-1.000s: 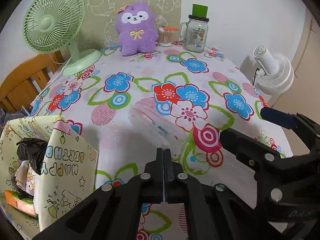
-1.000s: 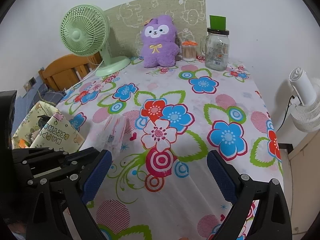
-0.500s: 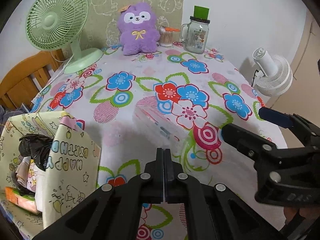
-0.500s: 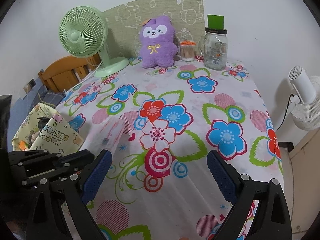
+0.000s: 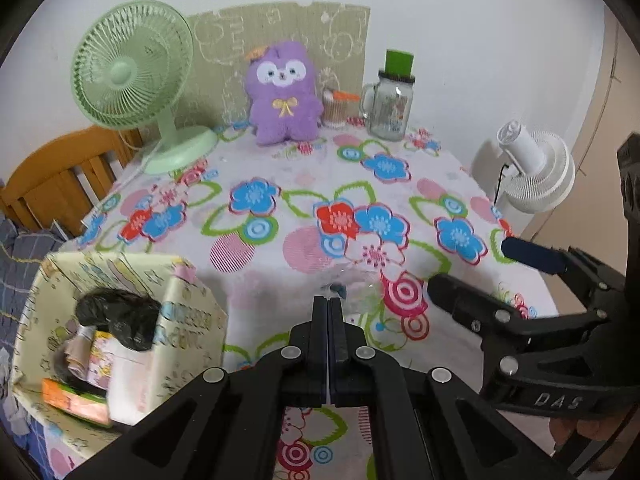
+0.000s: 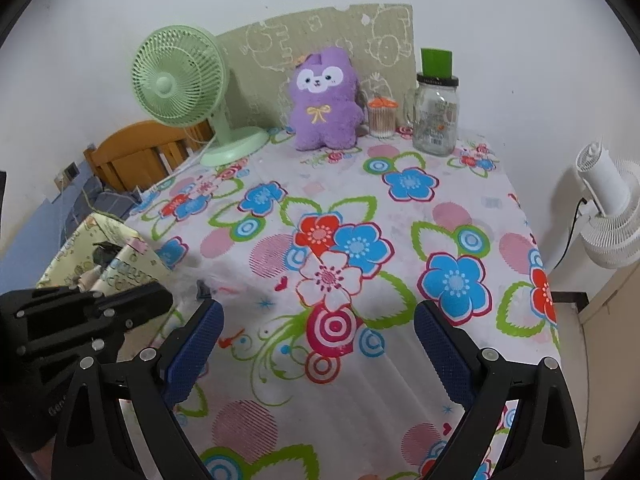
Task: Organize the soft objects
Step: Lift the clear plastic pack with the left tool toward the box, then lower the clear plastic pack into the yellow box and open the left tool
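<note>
Lifted clear packet (image 5: 352, 292) by left gripper (image 5: 328, 304); one plush (image 5: 284, 92), two fans.

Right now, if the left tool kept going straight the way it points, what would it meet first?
Probably the clear plastic packet lying on the flowered tablecloth, just past the shut left tool; depth is hard to judge.

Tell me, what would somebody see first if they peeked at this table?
Probably the purple plush toy sitting upright at the far edge of the table, against a patterned board. A green fan stands to its left and a glass jar to its right. The bright flowered tablecloth covers the whole table.
</note>
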### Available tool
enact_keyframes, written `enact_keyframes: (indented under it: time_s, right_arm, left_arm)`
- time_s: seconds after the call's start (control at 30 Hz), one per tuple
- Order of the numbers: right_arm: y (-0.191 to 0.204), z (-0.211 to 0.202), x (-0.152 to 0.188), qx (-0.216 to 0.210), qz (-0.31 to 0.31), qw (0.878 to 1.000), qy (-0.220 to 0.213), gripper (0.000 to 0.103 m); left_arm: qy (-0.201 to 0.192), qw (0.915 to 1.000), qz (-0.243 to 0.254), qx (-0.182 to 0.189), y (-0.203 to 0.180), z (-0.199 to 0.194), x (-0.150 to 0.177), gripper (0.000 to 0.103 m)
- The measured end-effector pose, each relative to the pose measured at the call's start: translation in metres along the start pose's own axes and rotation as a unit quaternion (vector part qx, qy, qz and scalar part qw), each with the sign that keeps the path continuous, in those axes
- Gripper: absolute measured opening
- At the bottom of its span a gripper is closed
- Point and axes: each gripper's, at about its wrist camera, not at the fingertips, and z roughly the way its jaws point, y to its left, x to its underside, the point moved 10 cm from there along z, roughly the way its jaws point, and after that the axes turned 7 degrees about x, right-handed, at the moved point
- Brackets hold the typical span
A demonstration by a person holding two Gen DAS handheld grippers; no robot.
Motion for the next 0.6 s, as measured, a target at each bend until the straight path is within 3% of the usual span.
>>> enact_keyframes:
  time_s: [0.6]
  right_arm:
    - [0.035, -0.039, -0.024, -0.012, -0.025, 0.999, -0.038, 0.097]
  left_arm:
    - [-0.072, 0.9973, -0.016, -0.007, 0.026, -0.065, -0.031, 0.000]
